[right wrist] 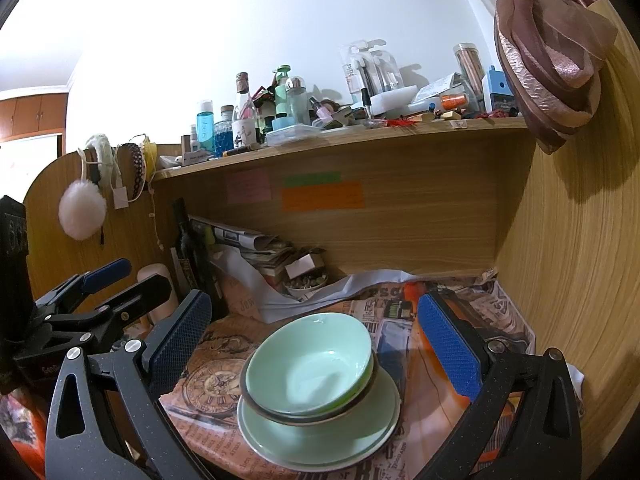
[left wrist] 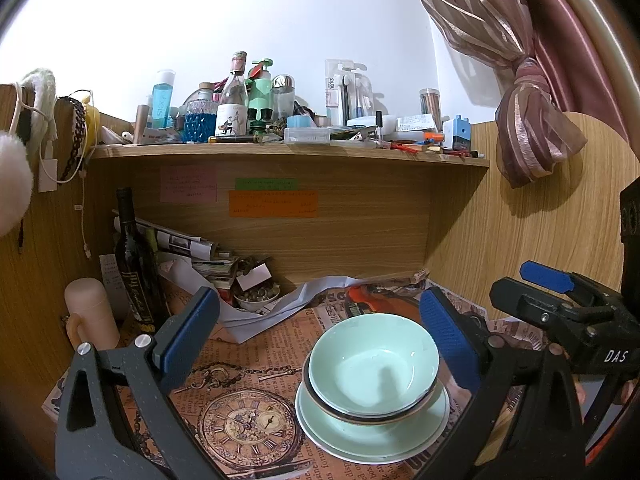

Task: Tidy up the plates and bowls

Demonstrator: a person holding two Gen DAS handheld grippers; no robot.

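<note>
Both my tongs spread wide, gripping nothing.

From the left: my left gripper (left wrist: pixel 320 340), then the nested green bowls (left wrist: pixel 372 368) on stacked green plates (left wrist: pixel 372 436) (atop newspaper-print paper (left wrist: pixel 240 412)), then my right gripper (right wrist: pixel 316 344), equally agape.

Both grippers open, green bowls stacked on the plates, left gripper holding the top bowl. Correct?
Not quite. The left gripper holds nothing: in the left wrist view its fingers stand wide apart, clear of the top bowl. The rest holds: right gripper also open, bowls stacked on the plates.
</note>
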